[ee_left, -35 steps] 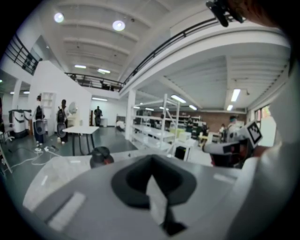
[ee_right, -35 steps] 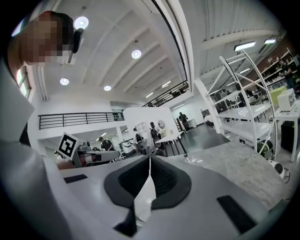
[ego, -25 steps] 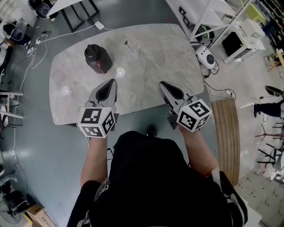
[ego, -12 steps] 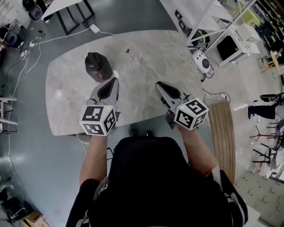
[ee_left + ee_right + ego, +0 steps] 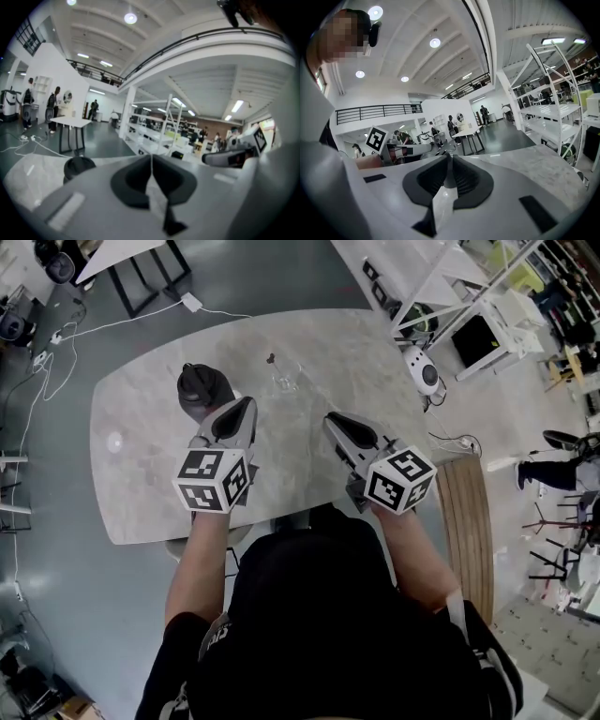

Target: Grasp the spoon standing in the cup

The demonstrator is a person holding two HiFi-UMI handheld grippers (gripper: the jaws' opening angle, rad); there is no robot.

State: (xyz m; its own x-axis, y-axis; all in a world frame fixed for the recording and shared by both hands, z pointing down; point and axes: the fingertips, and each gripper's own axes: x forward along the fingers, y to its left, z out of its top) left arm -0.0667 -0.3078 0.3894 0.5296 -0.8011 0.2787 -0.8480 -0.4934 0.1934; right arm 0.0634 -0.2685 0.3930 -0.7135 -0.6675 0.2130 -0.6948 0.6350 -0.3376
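Note:
A small clear glass cup (image 5: 285, 381) stands on the far part of the grey marble table (image 5: 141, 484), with a thin spoon (image 5: 273, 365) upright in it. My left gripper (image 5: 243, 408) hovers over the table, below and left of the cup, its jaws pressed together with nothing between them. My right gripper (image 5: 330, 420) hangs below and right of the cup, also shut and empty. In the left gripper view the shut jaws (image 5: 151, 158) point past the table; the cup does not show there. The right gripper view shows its shut jaws (image 5: 449, 158).
A dark rounded jug (image 5: 202, 390) (image 5: 78, 167) stands just left of my left gripper's tip. White shelving (image 5: 441, 287) and a small white device (image 5: 421, 373) on the floor lie past the table's right end. Cables (image 5: 56, 343) trail on the floor at the left.
Both grippers have moved forward over the table, closer to the cup and the jug. The jaws of both stay together.

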